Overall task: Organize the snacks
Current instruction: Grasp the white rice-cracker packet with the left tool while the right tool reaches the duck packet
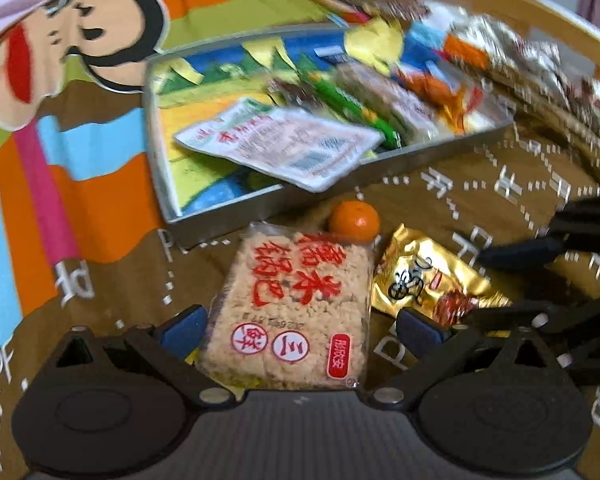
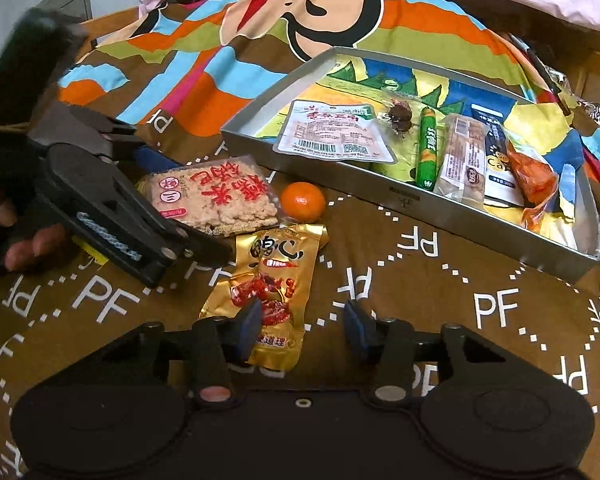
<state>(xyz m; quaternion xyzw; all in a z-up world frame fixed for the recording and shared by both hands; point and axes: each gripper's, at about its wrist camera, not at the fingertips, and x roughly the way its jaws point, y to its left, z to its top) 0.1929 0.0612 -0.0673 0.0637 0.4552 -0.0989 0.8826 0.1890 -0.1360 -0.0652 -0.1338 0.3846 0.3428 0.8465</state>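
Cartoon-print brown cloth, metal tray (image 2: 416,200) at two o'clock: sorting partly done.

Several packets already lie in the tray; the rice cracker pack (image 1: 296,308), the mandarin (image 2: 302,201) and the gold snack pouch (image 2: 272,292) remain on the cloth at twelve o'clock. Left gripper (image 1: 300,332) straddles the cracker pack, pads seemingly not yet pressing. Right gripper (image 2: 302,326) stands half open, one pad over the pouch's lower edge, gripping nothing.
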